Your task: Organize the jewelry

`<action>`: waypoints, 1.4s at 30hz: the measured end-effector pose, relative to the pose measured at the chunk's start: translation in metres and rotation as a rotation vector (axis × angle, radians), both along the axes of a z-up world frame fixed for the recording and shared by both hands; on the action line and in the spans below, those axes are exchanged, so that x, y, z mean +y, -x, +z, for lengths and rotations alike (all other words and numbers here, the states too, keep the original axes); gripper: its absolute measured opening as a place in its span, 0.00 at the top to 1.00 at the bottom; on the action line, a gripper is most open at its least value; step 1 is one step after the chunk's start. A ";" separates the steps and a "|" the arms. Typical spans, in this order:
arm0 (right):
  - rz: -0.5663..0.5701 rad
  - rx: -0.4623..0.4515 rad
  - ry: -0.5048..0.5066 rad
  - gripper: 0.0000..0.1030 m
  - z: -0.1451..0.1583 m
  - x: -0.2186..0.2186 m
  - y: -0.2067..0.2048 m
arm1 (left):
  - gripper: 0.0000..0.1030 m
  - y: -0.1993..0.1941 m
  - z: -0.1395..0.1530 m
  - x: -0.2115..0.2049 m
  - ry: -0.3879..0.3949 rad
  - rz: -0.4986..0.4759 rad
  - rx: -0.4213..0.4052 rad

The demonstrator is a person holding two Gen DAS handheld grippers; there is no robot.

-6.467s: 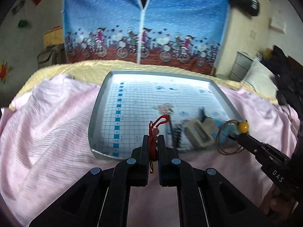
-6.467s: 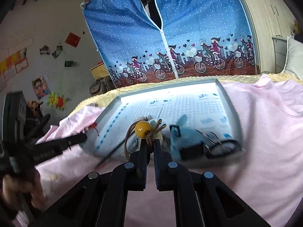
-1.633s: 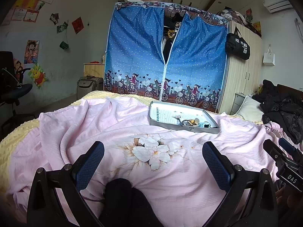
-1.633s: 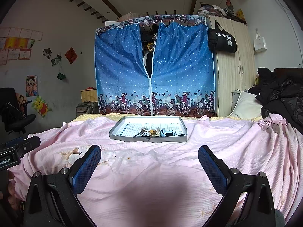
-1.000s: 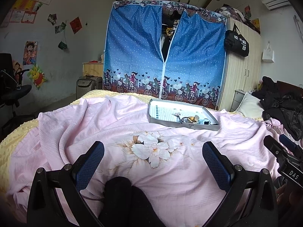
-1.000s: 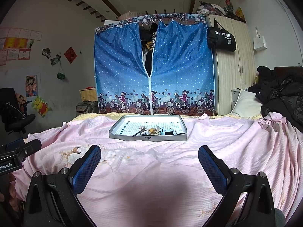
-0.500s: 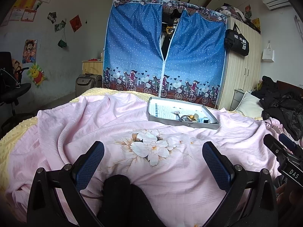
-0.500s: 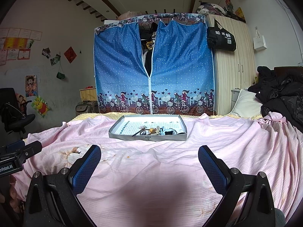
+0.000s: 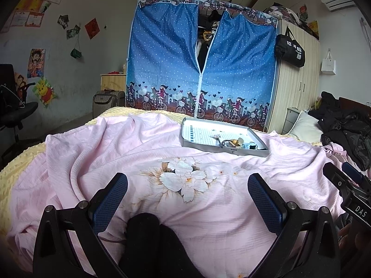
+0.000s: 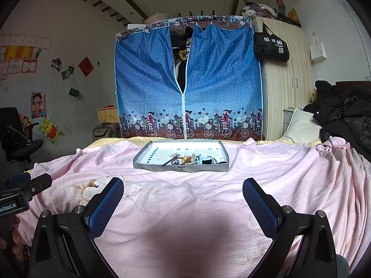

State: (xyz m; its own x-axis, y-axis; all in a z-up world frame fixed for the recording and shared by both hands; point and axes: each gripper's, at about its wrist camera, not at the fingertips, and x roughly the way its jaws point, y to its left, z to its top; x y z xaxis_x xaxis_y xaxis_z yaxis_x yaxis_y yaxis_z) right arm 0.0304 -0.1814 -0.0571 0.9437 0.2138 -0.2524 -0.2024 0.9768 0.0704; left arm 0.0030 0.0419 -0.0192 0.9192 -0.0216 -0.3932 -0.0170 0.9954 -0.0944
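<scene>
On bed: tray (image 10: 150,162) jewelry (image 10: 185,158) indistinct | left gripper (image 9: 187,183) wide, empty | right gripper (image 10: 183,186) wide, empty

Dim, sharp fisheye views — black vignetted corners, tray (image 10: 148,159) glaring white.

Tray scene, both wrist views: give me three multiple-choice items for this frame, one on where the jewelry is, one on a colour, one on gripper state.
1. Where does the jewelry lie?
A. in the tray
B. loose on the sheet
C. on the pillow

2. What colour is the sheet under the tray?
A. green
B. pink
C. grey

3. How do the two grippers stand?
A. both shut on beads
B. one open, one shut
C. both open, holding nothing

Key: 1 A, the jewelry sits bunched at the near edge inside the tray. 2 B, the sheet is pink. 3 C, the left gripper and right gripper have fingers spread wide with only bedding between.
</scene>
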 end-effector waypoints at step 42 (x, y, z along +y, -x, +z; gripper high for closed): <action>-0.003 0.040 0.014 0.00 -0.012 0.003 0.001 | 0.01 -0.006 0.003 -0.006 -0.071 0.067 0.050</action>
State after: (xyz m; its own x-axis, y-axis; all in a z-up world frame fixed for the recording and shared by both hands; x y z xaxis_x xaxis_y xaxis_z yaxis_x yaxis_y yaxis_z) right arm 0.0295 -0.1788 -0.0691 0.9335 0.2075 -0.2925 -0.1972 0.9782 0.0643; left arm 0.0086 0.0358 -0.0163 0.8970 0.0685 -0.4366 -0.0864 0.9960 -0.0212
